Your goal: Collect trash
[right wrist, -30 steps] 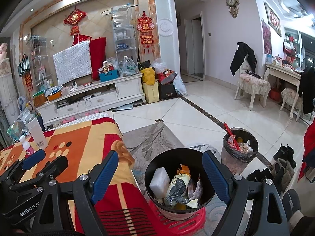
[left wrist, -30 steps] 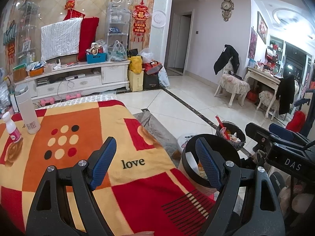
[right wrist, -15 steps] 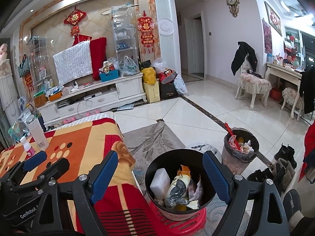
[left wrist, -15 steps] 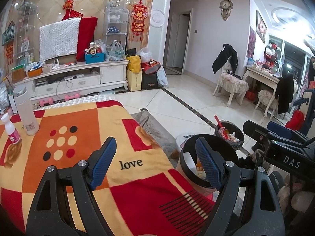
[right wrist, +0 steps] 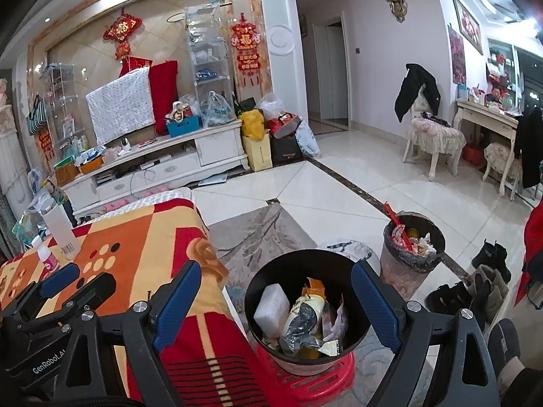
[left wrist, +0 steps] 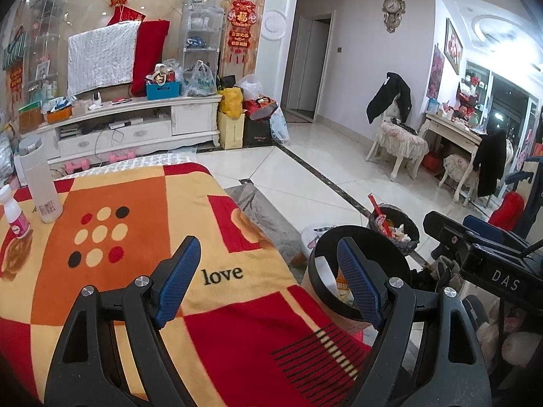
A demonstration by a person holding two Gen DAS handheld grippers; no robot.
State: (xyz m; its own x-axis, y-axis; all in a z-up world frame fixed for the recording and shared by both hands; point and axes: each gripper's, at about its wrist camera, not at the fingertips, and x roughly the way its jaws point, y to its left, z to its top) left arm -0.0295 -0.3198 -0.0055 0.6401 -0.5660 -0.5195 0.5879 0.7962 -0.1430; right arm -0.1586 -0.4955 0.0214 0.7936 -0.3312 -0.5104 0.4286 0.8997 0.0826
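The right gripper [right wrist: 276, 300] hangs over the black bin [right wrist: 307, 308], its jaws spreading a little wider than a second ago with nothing between the pads, so whatever it carried has, I judge, just gone in. Below it the bin holds a white block [right wrist: 271, 307], crumpled wrappers [right wrist: 305, 318] and paper scraps, and stands on a red stool [right wrist: 305, 378] beside the blanket-covered table [right wrist: 142, 264]. The left gripper [left wrist: 268, 279] hovers above the blanket [left wrist: 135, 237], jaws wide and empty, unchanged. Farther back on the blanket stand a tall white bottle [left wrist: 40, 183] and a small pink-labelled bottle [left wrist: 13, 217]; whether they count as trash is unclear. A second, fuller bin [right wrist: 412, 247] sits on the floor beyond.
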